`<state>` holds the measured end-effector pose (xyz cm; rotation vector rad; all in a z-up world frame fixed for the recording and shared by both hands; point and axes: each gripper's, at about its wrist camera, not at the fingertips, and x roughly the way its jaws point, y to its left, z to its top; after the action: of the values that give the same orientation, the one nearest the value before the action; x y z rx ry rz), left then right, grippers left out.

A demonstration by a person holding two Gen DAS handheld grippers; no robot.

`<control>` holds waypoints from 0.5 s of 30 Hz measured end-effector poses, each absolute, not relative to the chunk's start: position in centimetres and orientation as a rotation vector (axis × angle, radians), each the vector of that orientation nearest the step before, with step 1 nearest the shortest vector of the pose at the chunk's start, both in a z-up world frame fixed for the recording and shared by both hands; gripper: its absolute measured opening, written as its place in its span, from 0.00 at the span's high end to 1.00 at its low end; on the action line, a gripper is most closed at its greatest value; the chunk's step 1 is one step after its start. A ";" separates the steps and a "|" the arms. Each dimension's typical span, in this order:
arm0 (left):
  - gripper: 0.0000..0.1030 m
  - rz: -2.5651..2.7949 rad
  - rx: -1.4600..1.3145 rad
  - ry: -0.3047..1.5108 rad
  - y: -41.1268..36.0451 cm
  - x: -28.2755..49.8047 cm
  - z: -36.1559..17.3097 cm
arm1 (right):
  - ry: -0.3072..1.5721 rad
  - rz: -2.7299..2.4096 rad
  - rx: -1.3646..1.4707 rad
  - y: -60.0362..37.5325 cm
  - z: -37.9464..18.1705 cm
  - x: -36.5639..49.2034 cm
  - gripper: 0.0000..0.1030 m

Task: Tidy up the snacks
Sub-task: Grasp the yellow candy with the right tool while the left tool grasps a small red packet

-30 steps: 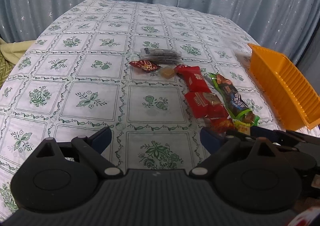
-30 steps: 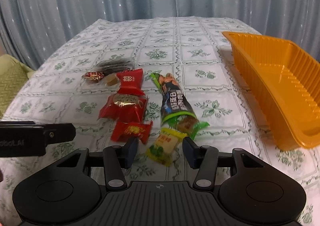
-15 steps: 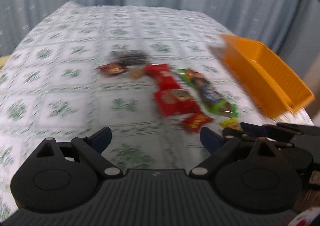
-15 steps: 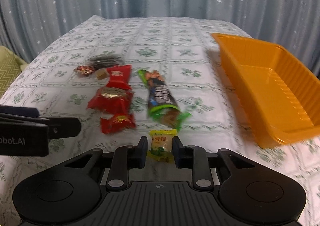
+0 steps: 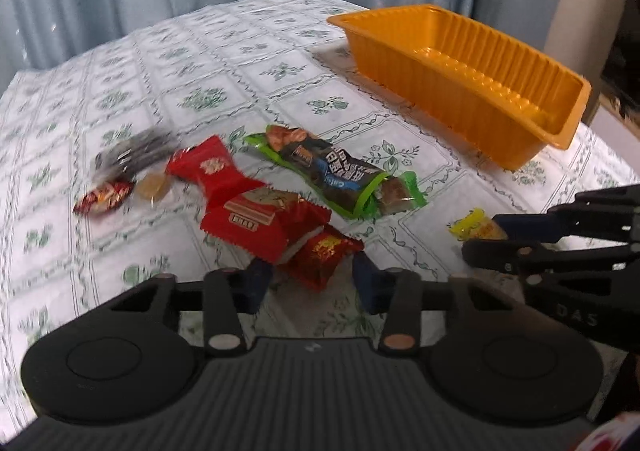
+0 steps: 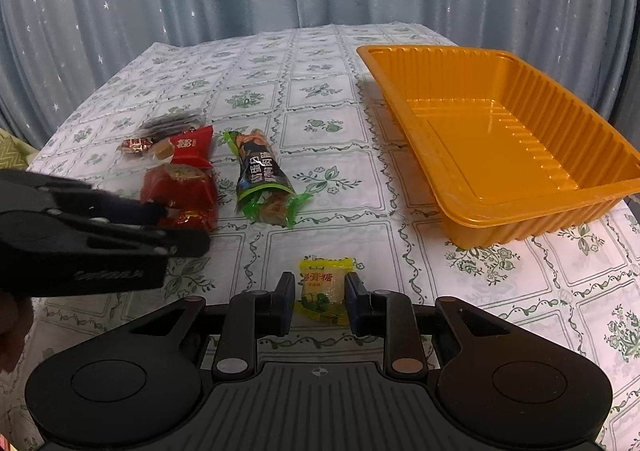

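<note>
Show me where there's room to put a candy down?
The orange tray holds nothing. Bare cloth lies between the tray and the green snack bar. It's crowded left of that bar, where the red packets bunch together.

Left hand-held gripper (image 6: 176, 229) body: faint lettering, unreadable; snack print illegible.

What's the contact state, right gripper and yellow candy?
Touching. The right wrist view shows the yellow candy wedged between the right gripper's fingers, its wrapper meeting both.
</note>
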<state>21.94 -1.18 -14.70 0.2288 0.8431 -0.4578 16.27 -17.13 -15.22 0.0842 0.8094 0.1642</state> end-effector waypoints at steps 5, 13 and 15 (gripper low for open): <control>0.74 -0.492 0.272 0.841 -1.8 22.0 -14.8 | 0.805 0.166 0.092 -17.2 -15.3 16.3 0.74; 0.78 -0.449 0.209 0.865 -2.1 19.5 -14.4 | 0.800 0.158 0.110 -17.4 -14.8 16.1 0.74; 0.78 -0.433 0.172 0.873 -1.8 18.8 -14.1 | 0.791 0.160 0.110 -17.5 -14.4 15.8 0.74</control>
<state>18.79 -1.81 -14.11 0.1723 0.8725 -0.4327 15.84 -17.47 -14.41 0.1098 0.7911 0.1598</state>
